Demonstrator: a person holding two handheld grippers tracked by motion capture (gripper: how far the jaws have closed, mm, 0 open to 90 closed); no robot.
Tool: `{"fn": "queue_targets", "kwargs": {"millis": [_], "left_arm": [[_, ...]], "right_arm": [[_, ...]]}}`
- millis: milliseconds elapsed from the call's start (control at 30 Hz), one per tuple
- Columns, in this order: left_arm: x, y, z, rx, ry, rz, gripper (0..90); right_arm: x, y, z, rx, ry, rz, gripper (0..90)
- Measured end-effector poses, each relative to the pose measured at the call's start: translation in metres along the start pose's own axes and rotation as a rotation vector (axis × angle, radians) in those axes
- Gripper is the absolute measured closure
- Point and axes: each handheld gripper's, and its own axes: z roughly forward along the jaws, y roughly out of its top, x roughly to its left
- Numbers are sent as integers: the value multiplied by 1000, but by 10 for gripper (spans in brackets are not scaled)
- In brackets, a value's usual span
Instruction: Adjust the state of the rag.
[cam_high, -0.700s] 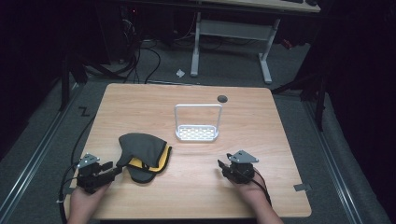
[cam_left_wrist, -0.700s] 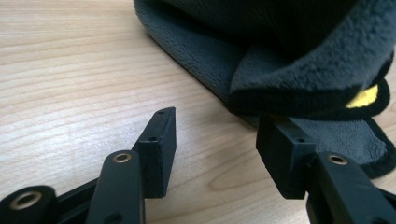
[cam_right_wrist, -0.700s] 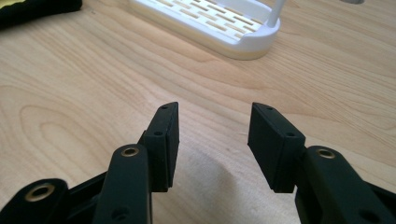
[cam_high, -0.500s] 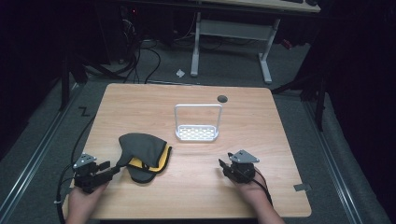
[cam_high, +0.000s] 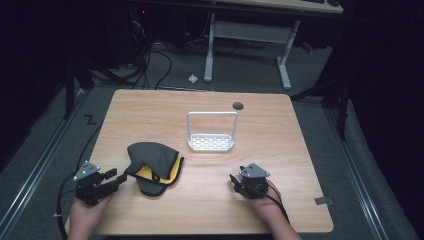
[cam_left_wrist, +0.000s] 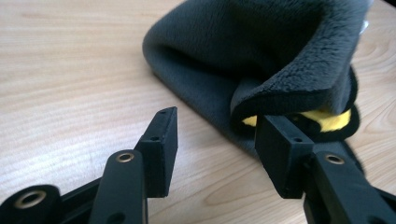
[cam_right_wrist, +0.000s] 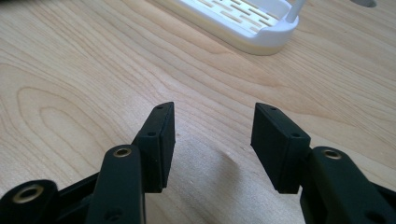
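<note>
Near the table's (cam_high: 300, 150) left front, the left gripper (cam_left_wrist: 215, 135), jaws apart and empty, noses at the folded grey-and-yellow cloth (cam_high: 152, 165); closing now risks pinching one layer and unfolding it.

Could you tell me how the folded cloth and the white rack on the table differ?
The cloth is soft, dark grey with yellow lining, and lies flat and folded; the rack is rigid, white, with a slotted base and an upright hoop. The cloth lies at the left gripper; the rack stands apart, farther back. Both rest on the wooden table.
</note>
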Motion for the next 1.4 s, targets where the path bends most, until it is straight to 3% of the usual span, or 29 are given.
{"fn": "queue_targets", "kwargs": {"millis": [133, 267, 367, 567, 700, 767, 867, 1000, 1067, 1100, 1200, 1400], "left_arm": [[-4, 15, -14, -67, 6, 9, 468], [-11, 33, -27, -144, -20, 14, 401], [-22, 45, -24, -162, -28, 58, 356], [-33, 58, 4, -123, -76, 53, 281], [-35, 59, 22, -80, -51, 69, 282], [-33, 54, 31, -44, -38, 70, 325], [-32, 44, 45, 33, 12, 91, 474], [-28, 27, 68, 151, 48, 111, 526], [-28, 21, 72, 156, 33, 107, 570], [-29, 20, 72, 154, 37, 121, 634], [-35, 18, 72, 159, 44, 158, 677], [-56, 13, 71, 173, -11, 191, 688]], "right_arm": [[1, 0, 0, 1, 5, -9, 500], [3, 0, 2, 7, 11, -23, 498], [4, 0, 3, 10, 16, -28, 495], [4, 1, 2, 3, 23, -24, 494], [4, 1, 2, 4, 26, -24, 494], [4, 1, 3, 5, 29, -25, 494], [4, 1, 4, 9, 31, -27, 494], [5, 1, 5, 13, 34, -27, 494], [5, 1, 5, 13, 36, -31, 494], [7, 1, 6, 13, 37, -32, 494], [7, 1, 6, 16, 38, -34, 494], [7, 1, 6, 14, 43, -34, 494]]}}
